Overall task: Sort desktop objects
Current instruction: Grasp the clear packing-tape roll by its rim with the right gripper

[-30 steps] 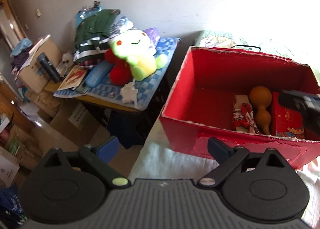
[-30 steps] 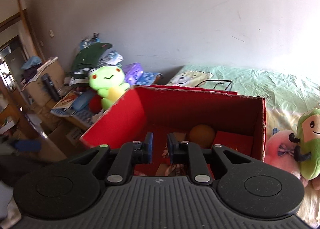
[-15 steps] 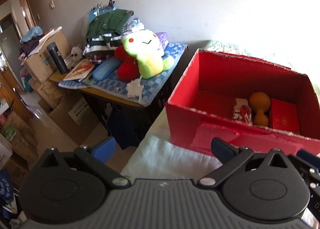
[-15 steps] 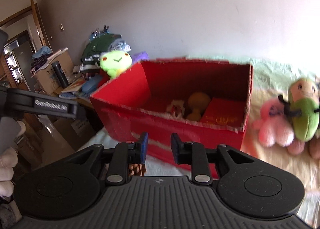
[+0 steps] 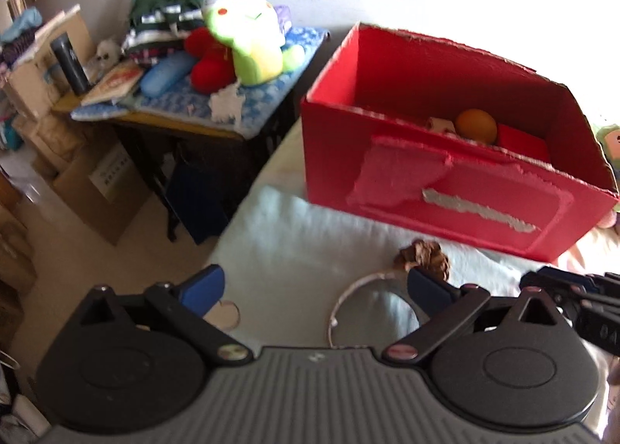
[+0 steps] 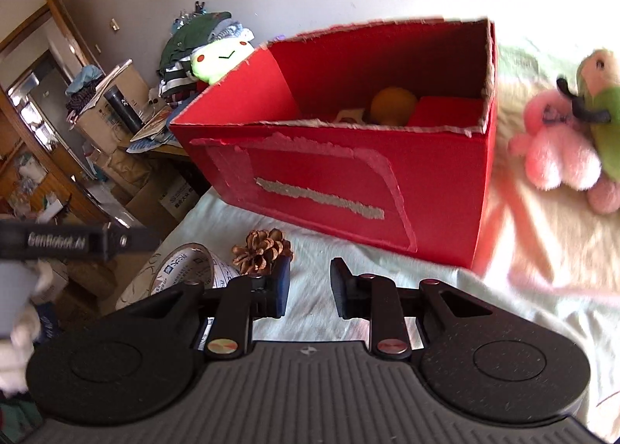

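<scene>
Both grippers (image 5: 314,287) (image 6: 310,289) lower; right jaws seemingly wider.

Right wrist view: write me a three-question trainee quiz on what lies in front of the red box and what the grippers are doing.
1. True or false: the pine cone lies inside the red box.
2. Which object sits left of the pine cone on the sheet: A) tape roll, B) pink plush, C) orange gourd?
3. Fill in: the right gripper holds ____ between its fingers.

Key
1. False; it lies on the sheet in front of the box.
2. A.
3. Nothing; its jaws have just been opening and stand apart.
</scene>
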`<action>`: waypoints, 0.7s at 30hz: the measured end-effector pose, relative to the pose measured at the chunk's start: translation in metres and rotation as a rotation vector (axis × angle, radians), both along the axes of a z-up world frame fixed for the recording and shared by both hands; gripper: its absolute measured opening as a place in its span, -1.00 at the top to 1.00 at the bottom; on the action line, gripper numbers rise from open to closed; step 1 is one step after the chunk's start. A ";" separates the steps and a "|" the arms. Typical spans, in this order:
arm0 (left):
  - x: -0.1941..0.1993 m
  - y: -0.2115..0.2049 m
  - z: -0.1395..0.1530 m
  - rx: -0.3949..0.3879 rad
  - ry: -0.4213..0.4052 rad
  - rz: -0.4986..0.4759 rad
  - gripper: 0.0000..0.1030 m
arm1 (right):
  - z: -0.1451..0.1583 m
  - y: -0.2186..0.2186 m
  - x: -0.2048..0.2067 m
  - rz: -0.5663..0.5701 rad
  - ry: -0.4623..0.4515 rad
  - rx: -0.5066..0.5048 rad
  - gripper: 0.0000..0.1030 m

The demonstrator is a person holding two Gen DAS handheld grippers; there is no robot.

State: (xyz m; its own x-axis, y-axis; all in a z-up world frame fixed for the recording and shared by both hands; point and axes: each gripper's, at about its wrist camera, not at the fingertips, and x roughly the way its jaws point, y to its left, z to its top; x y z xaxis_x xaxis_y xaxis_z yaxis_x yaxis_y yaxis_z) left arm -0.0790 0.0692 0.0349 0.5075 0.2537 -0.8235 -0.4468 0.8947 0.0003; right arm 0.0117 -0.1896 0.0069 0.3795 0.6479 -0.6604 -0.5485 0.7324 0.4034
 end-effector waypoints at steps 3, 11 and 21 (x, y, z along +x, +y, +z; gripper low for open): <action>-0.005 0.005 -0.011 -0.102 0.015 -0.008 -0.74 | -0.005 -0.003 0.006 0.015 0.085 0.039 0.49; -0.009 0.008 -0.034 -0.151 0.075 0.009 -0.21 | -0.001 0.019 0.000 0.149 0.112 0.079 0.49; 0.000 0.011 -0.060 -0.230 0.156 0.069 0.50 | 0.002 0.057 -0.009 0.247 0.085 0.008 0.49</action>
State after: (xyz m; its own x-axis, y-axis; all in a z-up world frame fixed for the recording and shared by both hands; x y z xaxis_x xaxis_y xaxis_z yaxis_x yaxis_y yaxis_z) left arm -0.0785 0.0804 -0.0250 0.3580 0.0806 -0.9302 -0.5171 0.8467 -0.1256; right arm 0.0028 -0.1329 0.0092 0.1528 0.7191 -0.6779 -0.6742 0.5774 0.4605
